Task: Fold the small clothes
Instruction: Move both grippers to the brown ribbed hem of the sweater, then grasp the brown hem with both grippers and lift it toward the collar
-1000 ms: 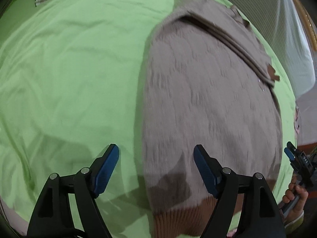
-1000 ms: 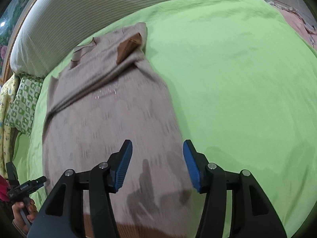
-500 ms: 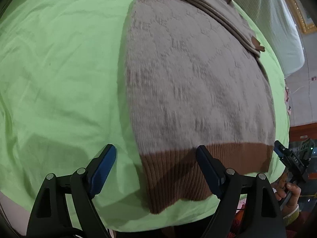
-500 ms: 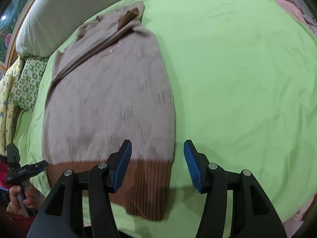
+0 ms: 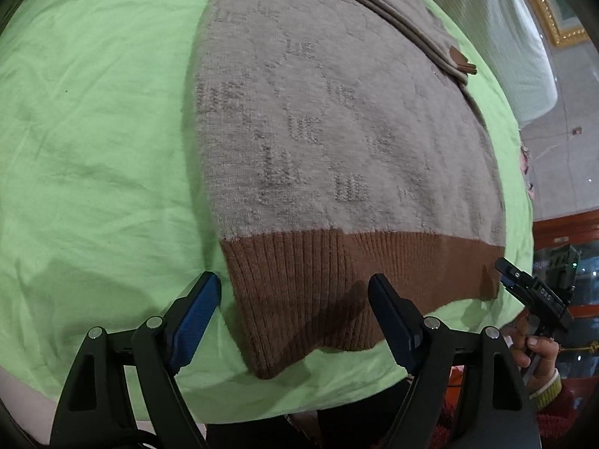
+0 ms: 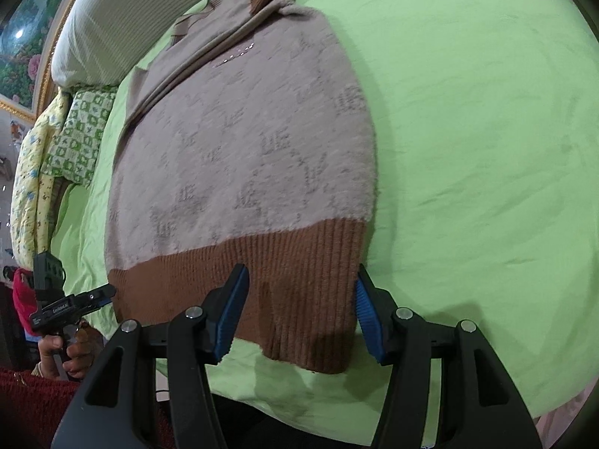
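Observation:
A beige knit sweater (image 5: 329, 123) with a brown ribbed hem (image 5: 337, 280) lies flat on a green bedsheet (image 5: 93, 142), sleeves folded across its far end. My left gripper (image 5: 295, 321) is open, its blue pads either side of the hem's near left corner, just above it. In the right wrist view the same sweater (image 6: 247, 142) and hem (image 6: 299, 284) show. My right gripper (image 6: 301, 316) is open, straddling the hem's near right corner. Each gripper shows at the edge of the other's view, the right one (image 5: 531, 292) and the left one (image 6: 71, 303).
The green sheet (image 6: 468, 149) spreads wide to the right of the sweater. A white striped pillow (image 6: 123, 18) lies at the head of the bed. A green patterned cushion (image 6: 78, 134) and a yellow quilt (image 6: 30, 172) sit at the left edge. The bed's near edge is just below both grippers.
Both grippers have drawn back toward the near bed edge, from over the sweater's body to its brown hem. Both have stayed open.

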Demonstrator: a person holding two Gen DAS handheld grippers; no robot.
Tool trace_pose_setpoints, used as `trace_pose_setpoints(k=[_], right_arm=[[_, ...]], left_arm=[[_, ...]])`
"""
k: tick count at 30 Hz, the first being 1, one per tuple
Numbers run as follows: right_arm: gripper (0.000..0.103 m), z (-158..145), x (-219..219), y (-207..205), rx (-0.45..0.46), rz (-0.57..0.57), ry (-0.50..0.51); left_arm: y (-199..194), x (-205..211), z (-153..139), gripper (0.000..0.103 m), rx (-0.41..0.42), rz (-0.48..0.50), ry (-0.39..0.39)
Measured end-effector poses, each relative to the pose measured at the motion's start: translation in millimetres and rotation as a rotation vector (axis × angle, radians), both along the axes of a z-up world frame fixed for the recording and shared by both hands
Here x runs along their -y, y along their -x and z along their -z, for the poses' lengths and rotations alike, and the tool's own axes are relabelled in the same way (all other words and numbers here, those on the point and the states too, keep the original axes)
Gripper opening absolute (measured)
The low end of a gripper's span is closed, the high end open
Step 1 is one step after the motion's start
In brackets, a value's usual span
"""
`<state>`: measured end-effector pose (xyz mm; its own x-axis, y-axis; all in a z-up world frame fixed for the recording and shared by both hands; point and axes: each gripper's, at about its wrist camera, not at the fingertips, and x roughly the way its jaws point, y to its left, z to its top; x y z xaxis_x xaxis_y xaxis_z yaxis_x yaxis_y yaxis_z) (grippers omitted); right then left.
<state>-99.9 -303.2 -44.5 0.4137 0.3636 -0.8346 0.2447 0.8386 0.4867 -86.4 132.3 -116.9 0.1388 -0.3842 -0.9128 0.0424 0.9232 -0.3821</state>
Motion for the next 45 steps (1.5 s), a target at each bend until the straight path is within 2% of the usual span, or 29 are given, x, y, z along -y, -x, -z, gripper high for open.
trace_pose_setpoints(k=[2,4,5,6,7,8,11,18,25,35,40,45], right_arm=[[0.057,0.8,0.7,-1.2,0.006,-0.004,-0.021],[0.051,2.0,0.9,-1.2,0.003,-0.003,-0.025],[0.046,2.5,0.7,-1.3,0.004,-0.004,-0.024],[0.029,3.3,0.3,-1.6,0.000,-0.006,-0.024],[0.011,5.1,0.9,-2.3,-0.010,-0.007,-0.025],[0.011,6.9,2.5,-1.7,-0.014,0.000,-0.041],[0.011,1.3,3.5,0.0,0.015,0.006,-0.046],[0.010,-25.5,5.8,-5.2,0.117,0.013,-0.116],[0.010,-68.5,5.8,-41.9,0.255,0.006,-0.153],[0.010,-112.4,20.3,-135.1,0.429,0.042,-0.183],[0.010,-117.5,38.6,-189.4,0.455,0.091,-0.206],[0.010,-112.9,60.9,-242.5,0.459,0.141,-0.248]], left_arm=[[-1.8,4.7,-0.3,0.075,0.010,-0.002,0.019],[-5.5,6.8,1.1,0.062,0.006,0.002,0.039],[-7.9,7.9,2.1,0.052,0.004,0.005,0.047],[-9.6,7.6,2.5,0.037,0.003,0.009,0.055],[-11.5,7.3,3.8,0.030,-0.005,0.013,0.067],[-12.4,6.8,5.0,0.022,-0.013,0.011,0.080],[-12.1,1.7,0.4,0.014,0.005,0.009,0.108],[-18.4,-5.4,-28.0,0.011,0.087,-0.003,0.162],[-52.6,-0.3,-76.5,0.008,0.216,-0.024,0.223],[-142.0,10.9,-124.6,0.007,0.364,-0.100,0.253],[-194.2,9.3,-136.8,0.007,0.419,-0.161,0.247],[-253.7,9.0,-136.7,0.006,0.442,-0.237,0.246]])
